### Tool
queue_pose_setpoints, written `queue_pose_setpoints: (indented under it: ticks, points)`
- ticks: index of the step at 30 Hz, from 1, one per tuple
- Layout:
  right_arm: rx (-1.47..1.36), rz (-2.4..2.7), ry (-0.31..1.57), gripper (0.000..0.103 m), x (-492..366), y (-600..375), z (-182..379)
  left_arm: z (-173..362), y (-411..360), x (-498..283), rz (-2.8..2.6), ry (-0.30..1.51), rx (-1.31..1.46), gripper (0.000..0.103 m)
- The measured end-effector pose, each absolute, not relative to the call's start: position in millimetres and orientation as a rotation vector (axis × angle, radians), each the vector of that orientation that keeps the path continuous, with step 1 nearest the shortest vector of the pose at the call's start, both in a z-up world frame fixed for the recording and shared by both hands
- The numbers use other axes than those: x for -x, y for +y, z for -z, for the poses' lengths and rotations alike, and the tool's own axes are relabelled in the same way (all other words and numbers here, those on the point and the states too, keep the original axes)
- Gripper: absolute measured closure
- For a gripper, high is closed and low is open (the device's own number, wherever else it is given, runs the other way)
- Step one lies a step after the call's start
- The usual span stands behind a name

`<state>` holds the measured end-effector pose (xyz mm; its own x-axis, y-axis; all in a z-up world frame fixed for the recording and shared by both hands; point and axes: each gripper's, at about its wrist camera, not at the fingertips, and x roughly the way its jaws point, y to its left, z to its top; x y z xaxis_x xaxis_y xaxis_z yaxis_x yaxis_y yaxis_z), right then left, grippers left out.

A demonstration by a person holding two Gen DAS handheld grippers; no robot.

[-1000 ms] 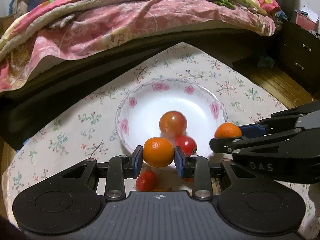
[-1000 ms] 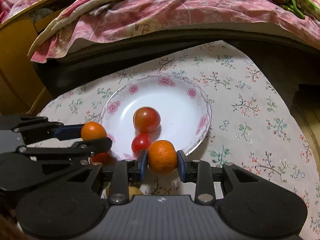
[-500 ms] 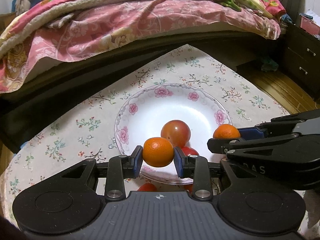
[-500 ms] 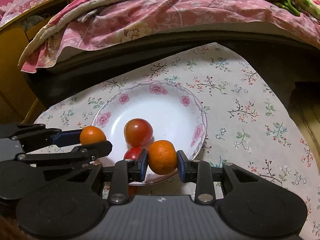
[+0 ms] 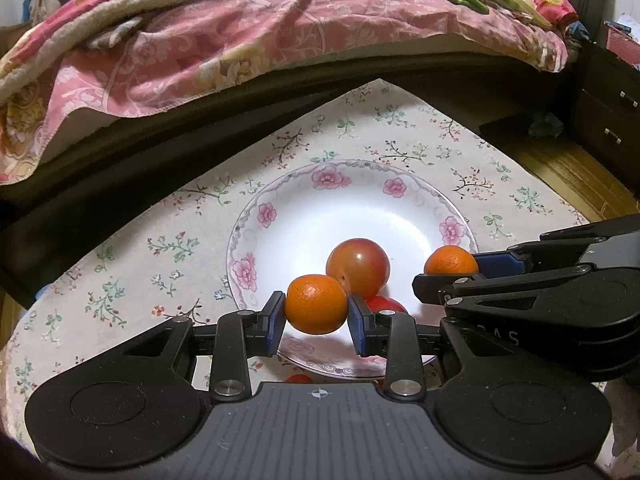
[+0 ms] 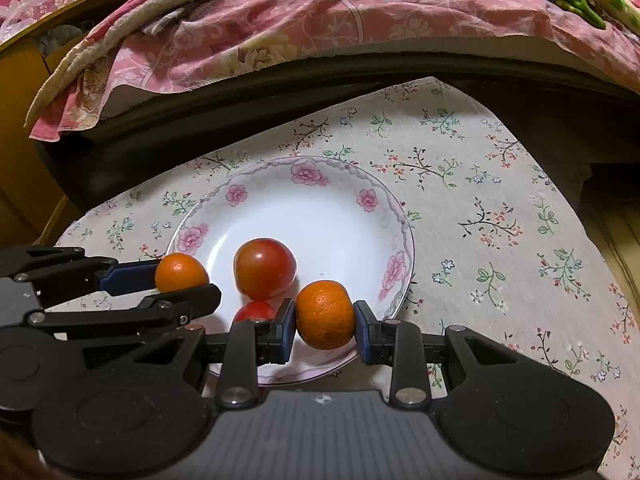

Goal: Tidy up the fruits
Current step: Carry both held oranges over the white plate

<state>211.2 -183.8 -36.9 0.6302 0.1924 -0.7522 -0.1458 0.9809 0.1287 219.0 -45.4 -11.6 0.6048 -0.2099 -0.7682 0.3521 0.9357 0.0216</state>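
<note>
Both claws have travelled forward since the earlier frames, so the white flowered plate now lies under the fruit they carry. Left claw is clamped on a small orange, which hangs over the near left part of the plate, inside the rim. Right claw is clamped on a second orange, above the plate's near right part, close to the rim. Just beyond both claws a large tomato sits on the plate, with a smaller red tomato touching its near side, partly hidden by the fingers. Far half of the plate is bare white. Another red fruit peeks out below the plate's near edge, mostly covered by the left claw's body. Around the plate the flowered cloth on the counter lies bare to its edges, widest on the right, and a bed with a pink quilt stands beyond the far edge.
</note>
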Motion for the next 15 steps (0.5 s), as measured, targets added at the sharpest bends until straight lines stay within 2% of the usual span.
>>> queue_pose_setpoints:
  ticks: [15]
  points:
    - [-0.042, -0.196, 0.873, 0.069, -221.7, -179.7, 45.0, 21.2, -43.9, -226.8, 0.313, 0.885, -0.186, 0.063]
